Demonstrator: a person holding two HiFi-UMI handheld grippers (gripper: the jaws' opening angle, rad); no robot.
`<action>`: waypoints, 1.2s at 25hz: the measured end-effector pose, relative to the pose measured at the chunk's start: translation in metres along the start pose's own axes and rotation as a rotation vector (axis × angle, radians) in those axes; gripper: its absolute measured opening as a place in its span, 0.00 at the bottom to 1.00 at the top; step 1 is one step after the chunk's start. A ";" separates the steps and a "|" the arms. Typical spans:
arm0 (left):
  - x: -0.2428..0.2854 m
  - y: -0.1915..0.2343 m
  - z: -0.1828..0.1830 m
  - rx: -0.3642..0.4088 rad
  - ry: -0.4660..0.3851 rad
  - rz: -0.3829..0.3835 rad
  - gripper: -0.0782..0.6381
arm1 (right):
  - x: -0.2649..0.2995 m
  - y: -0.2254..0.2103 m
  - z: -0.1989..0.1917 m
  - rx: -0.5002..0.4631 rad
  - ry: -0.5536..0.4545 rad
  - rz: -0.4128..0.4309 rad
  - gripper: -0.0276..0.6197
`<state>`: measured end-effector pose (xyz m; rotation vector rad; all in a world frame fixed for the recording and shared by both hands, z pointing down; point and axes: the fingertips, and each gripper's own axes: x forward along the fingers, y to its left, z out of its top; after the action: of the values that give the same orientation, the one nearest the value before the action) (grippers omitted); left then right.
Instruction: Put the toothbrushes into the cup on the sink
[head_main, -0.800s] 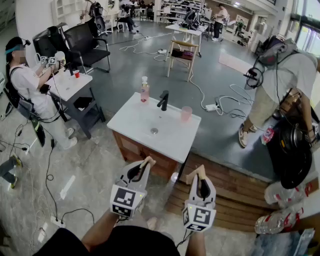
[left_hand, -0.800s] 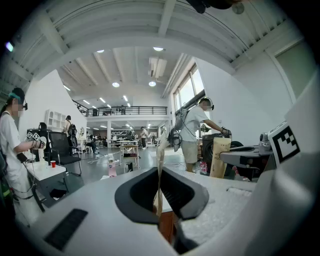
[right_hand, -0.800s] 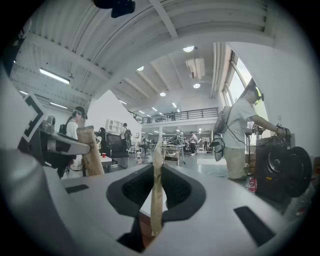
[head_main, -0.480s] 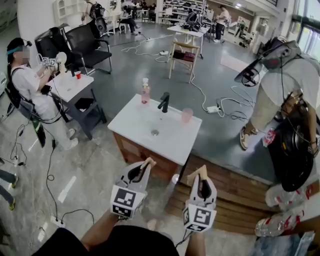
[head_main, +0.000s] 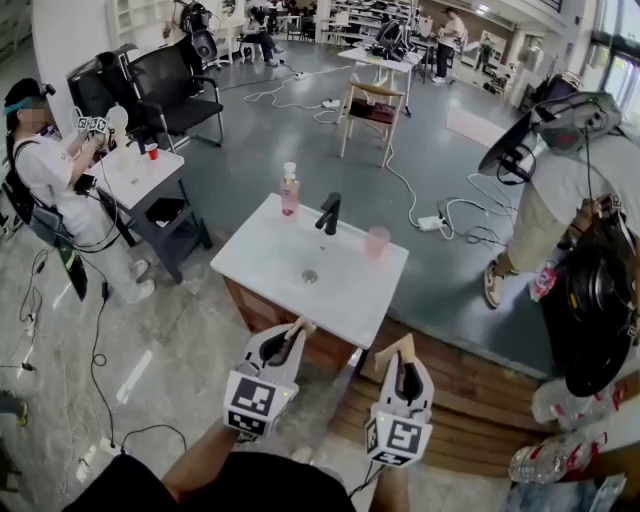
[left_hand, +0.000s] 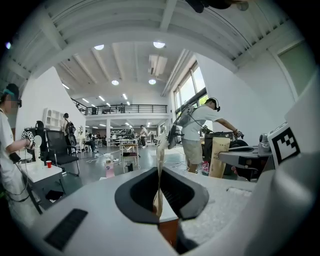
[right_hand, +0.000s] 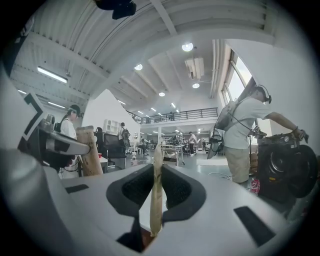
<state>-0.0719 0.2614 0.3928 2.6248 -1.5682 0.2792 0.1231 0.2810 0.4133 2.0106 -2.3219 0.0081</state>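
Grey open-plan floor surrounds the white sink (head_main: 262, 255), and we place everything against it. Far left of the sink a person (head_main: 45, 175) stands at a small white table (head_main: 135, 172), face masked. At the sink's back left corner stands a pink bottle (head_main: 290, 190). Just short of the sink's near edge hovers our left gripper (head_main: 298, 325). Its tan fingers (left_hand: 160, 170) are pressed flat together with nothing between them. At the back middle of the sink rises the black faucet (head_main: 328, 213). The translucent pink cup (head_main: 377, 241) stands upright by the sink's right rim, its inside too small for us to read. Any toothbrush on or near the sink we cannot make out. Our right gripper (head_main: 404, 344) hovers off the sink's near right corner. Its fingers (right_hand: 156, 190) look closed too, seen edge-on, and we cannot tell whether anything thin sits between them. Far right of the sink a second person (head_main: 560, 190) bends over, partly cut off by the frame.
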 end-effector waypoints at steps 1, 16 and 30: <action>0.010 0.005 0.000 -0.001 0.002 -0.004 0.13 | 0.010 -0.002 -0.001 0.000 0.001 -0.004 0.12; 0.152 0.089 0.013 -0.012 0.044 -0.130 0.13 | 0.161 -0.005 -0.002 0.006 0.052 -0.097 0.12; 0.239 0.142 0.017 -0.007 0.036 -0.259 0.13 | 0.237 -0.006 -0.001 0.001 0.076 -0.228 0.12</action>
<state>-0.0838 -0.0158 0.4173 2.7599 -1.1975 0.2996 0.0952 0.0459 0.4270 2.2213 -2.0373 0.0719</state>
